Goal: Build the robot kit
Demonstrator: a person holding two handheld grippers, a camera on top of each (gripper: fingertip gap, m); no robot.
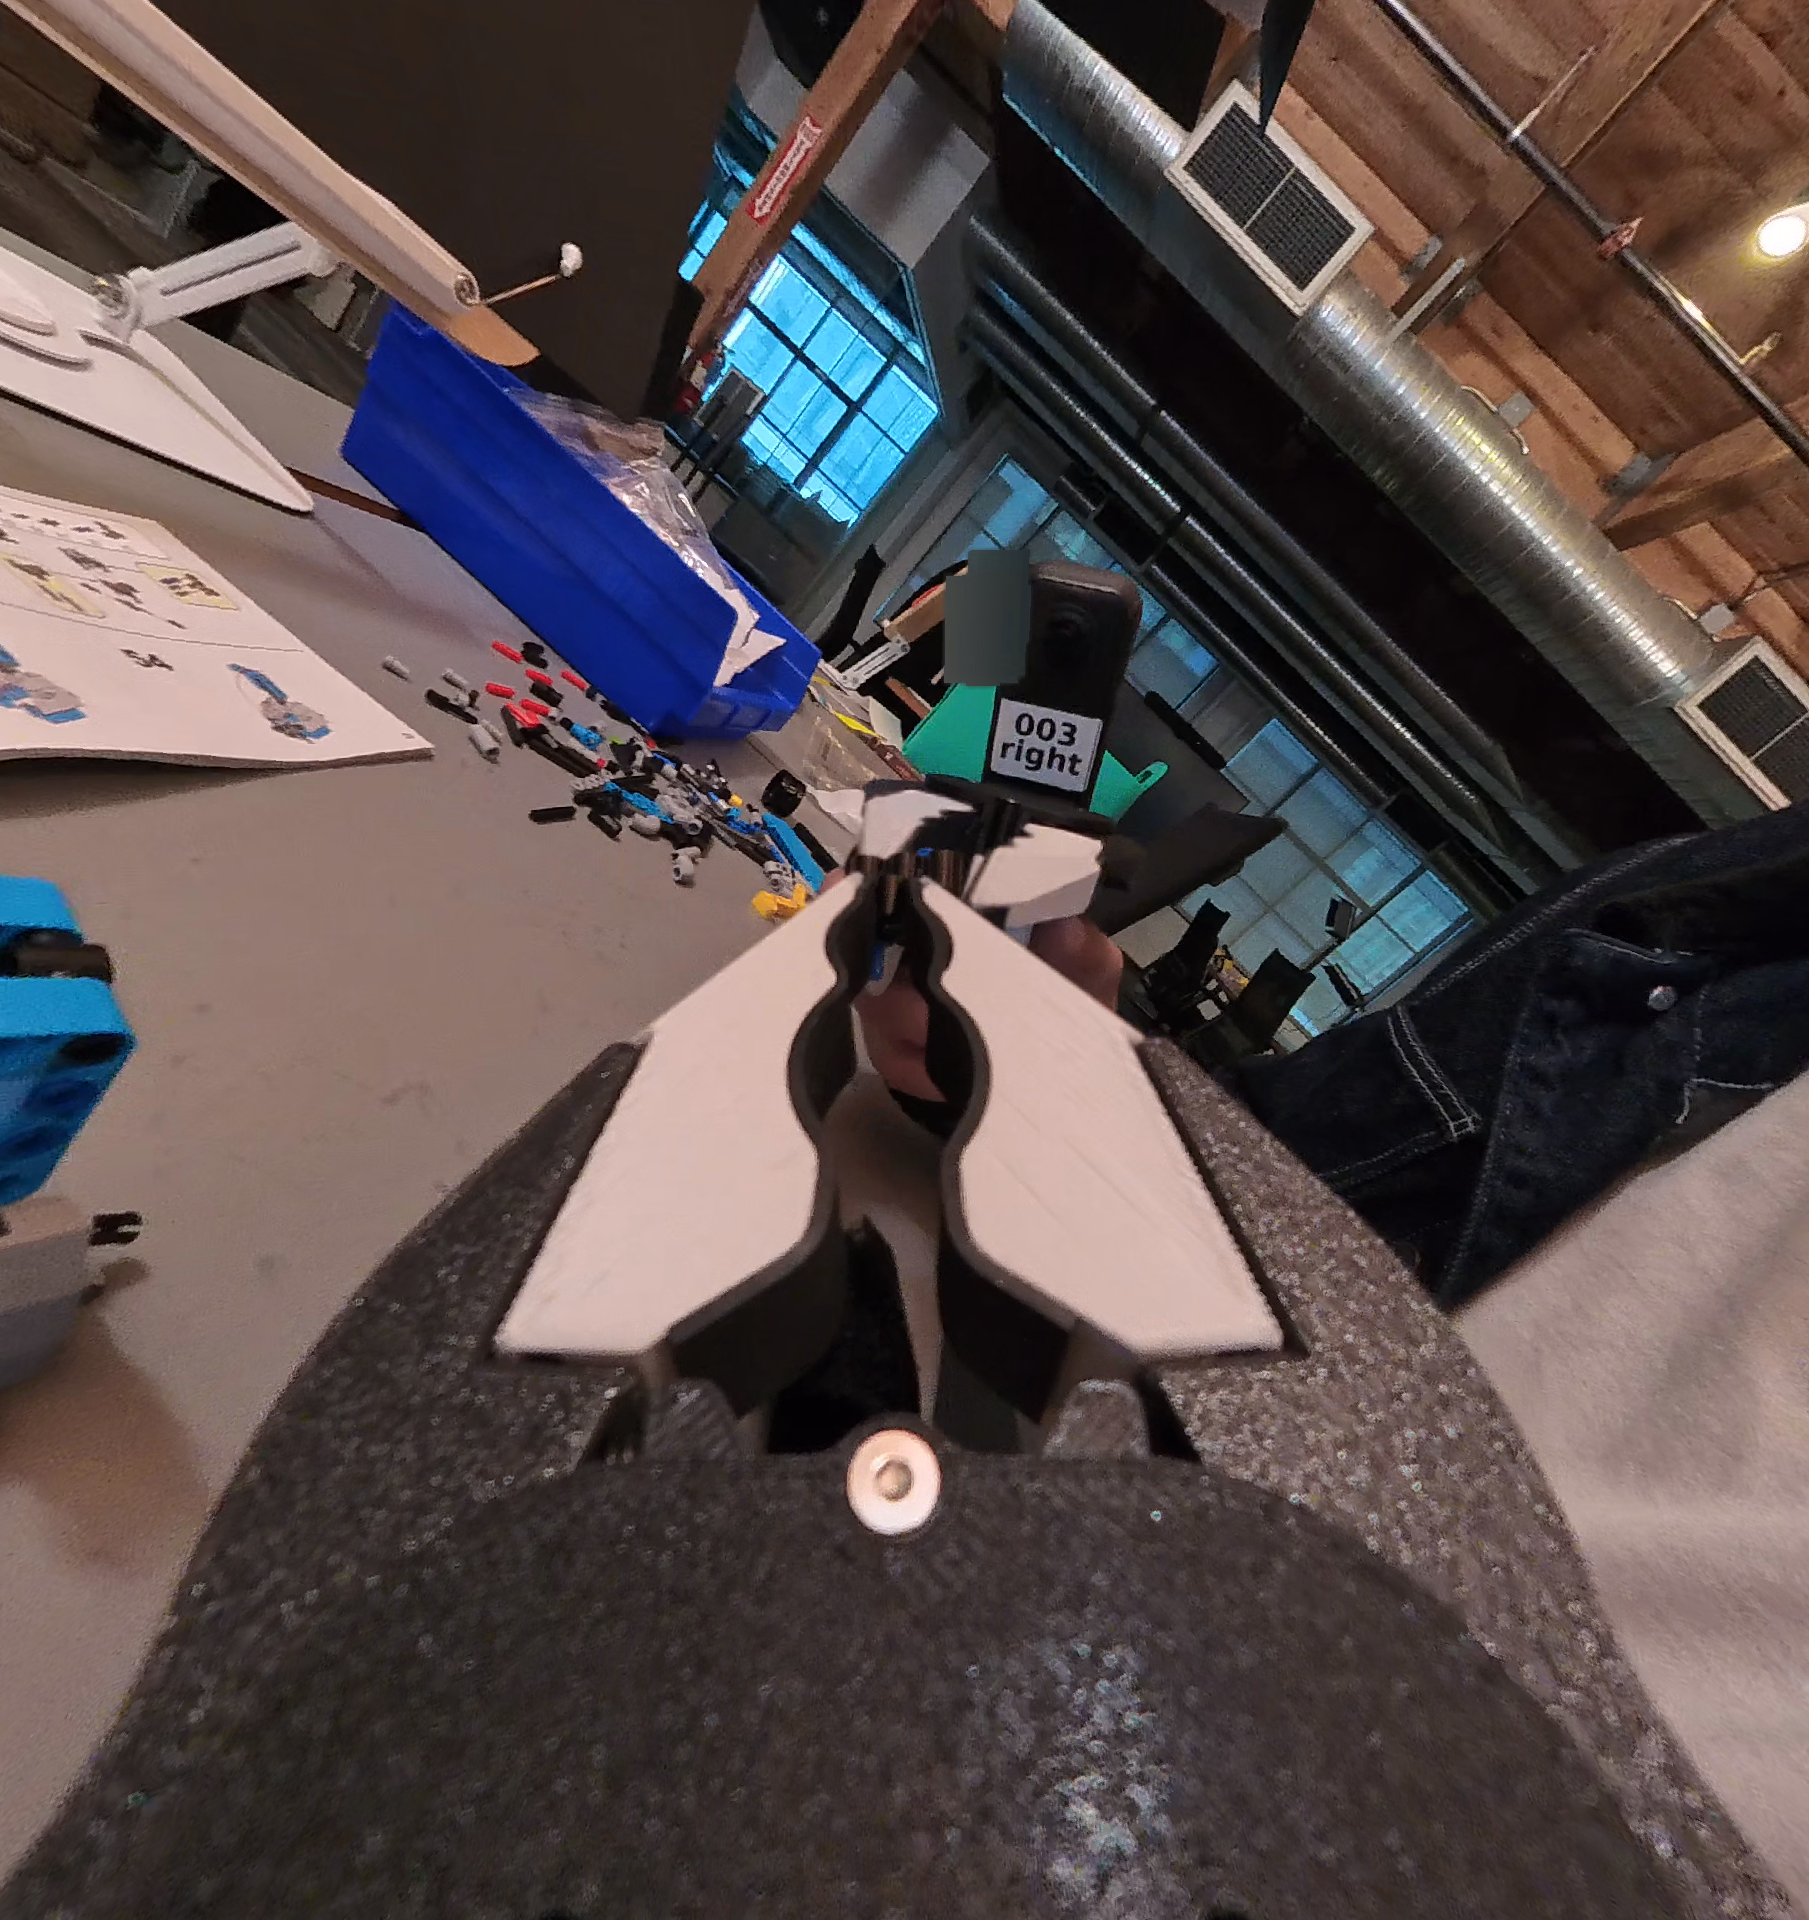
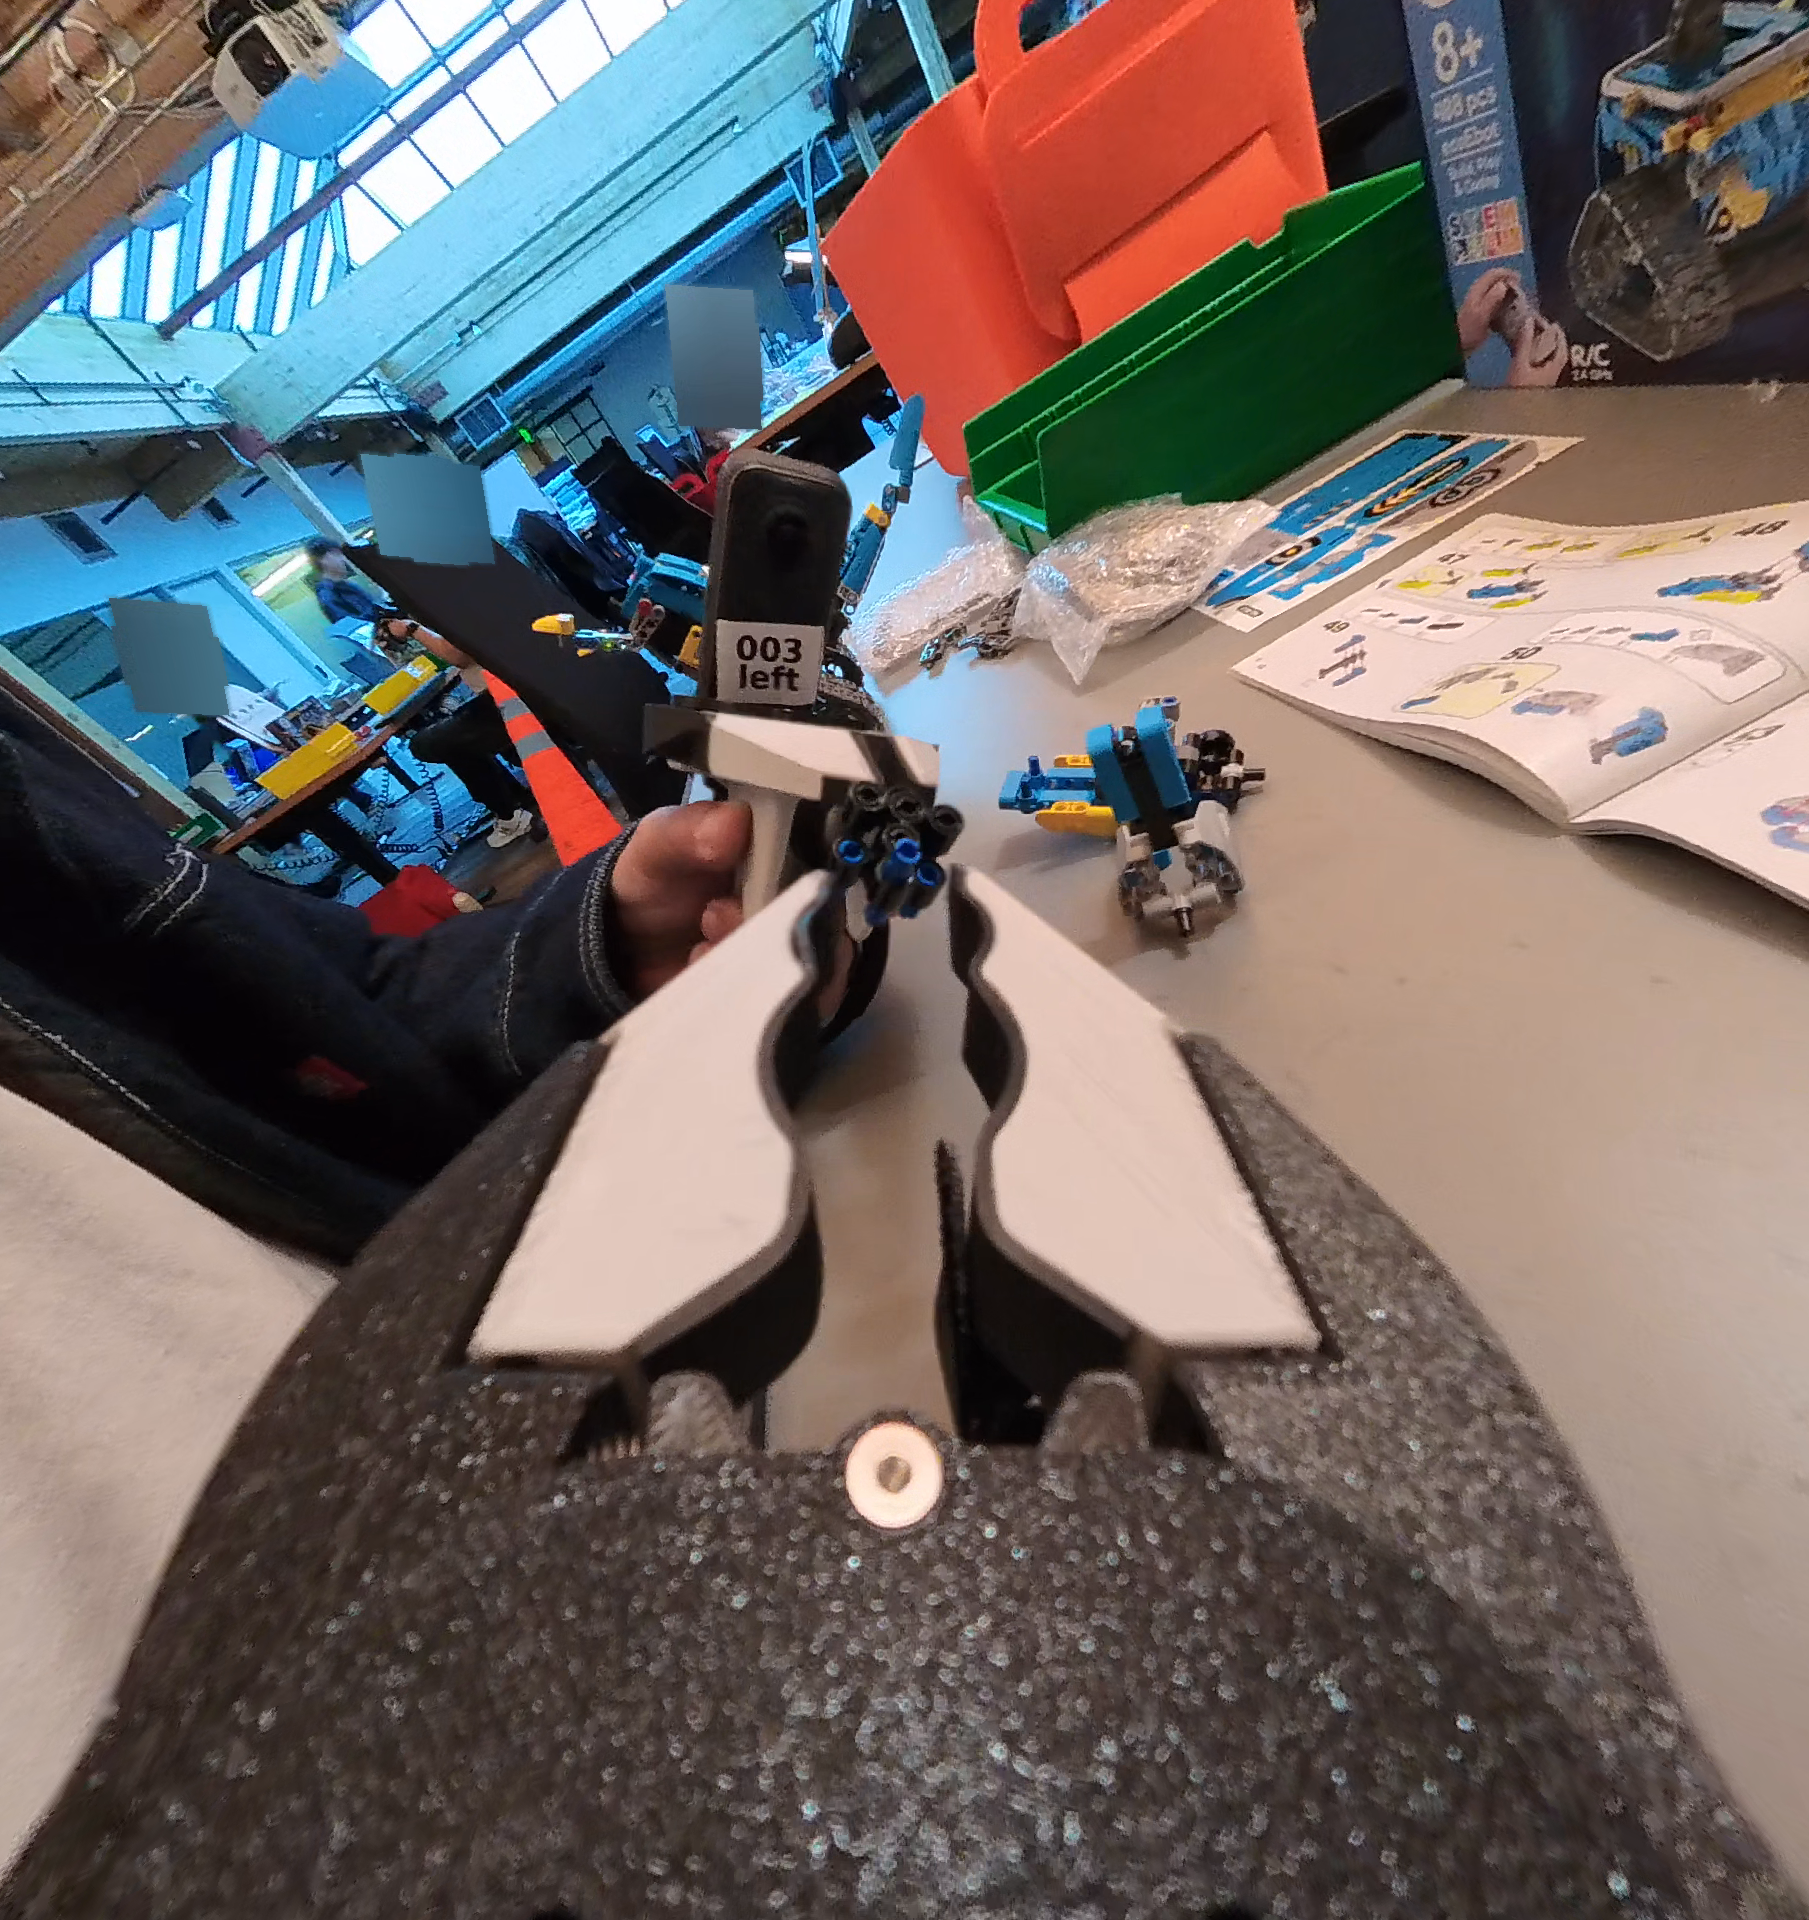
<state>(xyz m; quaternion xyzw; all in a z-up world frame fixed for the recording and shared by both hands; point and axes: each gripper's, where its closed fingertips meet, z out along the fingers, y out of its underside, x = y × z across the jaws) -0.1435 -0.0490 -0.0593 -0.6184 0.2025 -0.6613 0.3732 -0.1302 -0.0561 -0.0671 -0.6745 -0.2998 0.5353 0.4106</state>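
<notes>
Left gripper (image 1: 884,914) pinches a small black-and-blue brick cluster (image 2: 895,847) above the surface (image 2: 1502,1039); right gripper (image 2: 889,883), narrowly parted, meets it tip to tip

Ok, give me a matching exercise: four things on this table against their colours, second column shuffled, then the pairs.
Things:
1. storage bin beside the loose pieces
2. storage bin by the kit box
3. folded bag behind that bin
4. traffic cone in the background

Colours:
A. green
B. orange with grey bands
C. blue
D. plain orange

Pairs: 1-C, 2-A, 3-D, 4-B
</notes>
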